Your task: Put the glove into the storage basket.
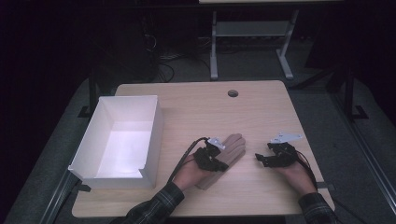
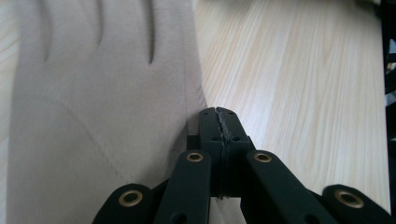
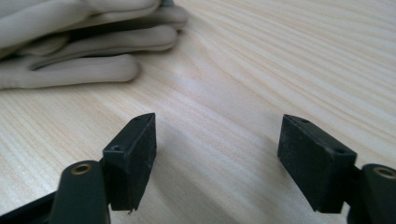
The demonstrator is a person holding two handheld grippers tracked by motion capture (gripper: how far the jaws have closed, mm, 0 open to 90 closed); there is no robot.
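Box (image 1: 122, 140) beside glove (image 1: 229, 154) overhead

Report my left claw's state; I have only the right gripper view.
Observer: The left claw is shut, its tips at the side edge of the beige glove. I can't tell whether fabric is pinched.
Operator: Give me the glove's pose.
Observer: It lies flat on the table, fingers pointing away from the person.
Operator: Name any container nearby.
Observer: An open white box stands to the left of the glove, with nothing visible inside.
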